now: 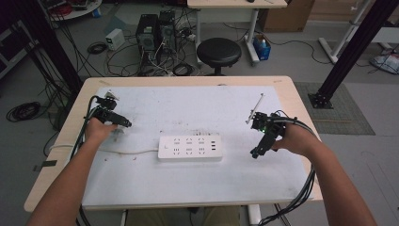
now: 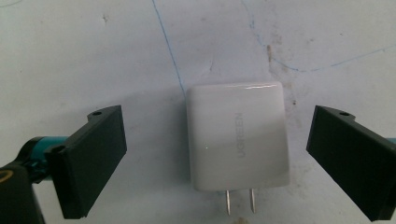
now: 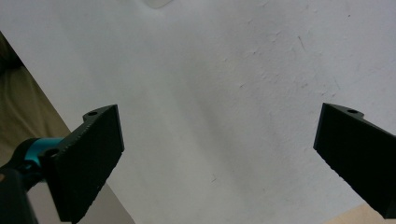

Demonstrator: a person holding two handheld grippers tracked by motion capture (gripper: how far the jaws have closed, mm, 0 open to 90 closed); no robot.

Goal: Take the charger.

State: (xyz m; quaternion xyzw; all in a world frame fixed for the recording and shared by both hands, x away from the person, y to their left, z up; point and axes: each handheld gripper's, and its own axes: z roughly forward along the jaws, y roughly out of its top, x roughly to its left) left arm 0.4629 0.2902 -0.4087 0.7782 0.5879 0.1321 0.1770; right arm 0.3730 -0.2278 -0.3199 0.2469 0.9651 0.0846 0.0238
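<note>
The left gripper (image 2: 215, 158) hangs wide open over the white charger (image 2: 237, 136) lying mid-frame on the bench (image 2: 93, 56). It looks light, hard and smooth; its flat sides seem best to pinch.

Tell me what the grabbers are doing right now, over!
Left gripper open, fingers either side of white charger, not touching. Right gripper open over bare white mat. Power strip mid-table, nothing blocking.

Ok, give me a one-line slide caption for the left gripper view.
Open left tool straddling a white UGREEN wall charger lying flat, prongs toward the camera, on the marked white table surface.
</note>
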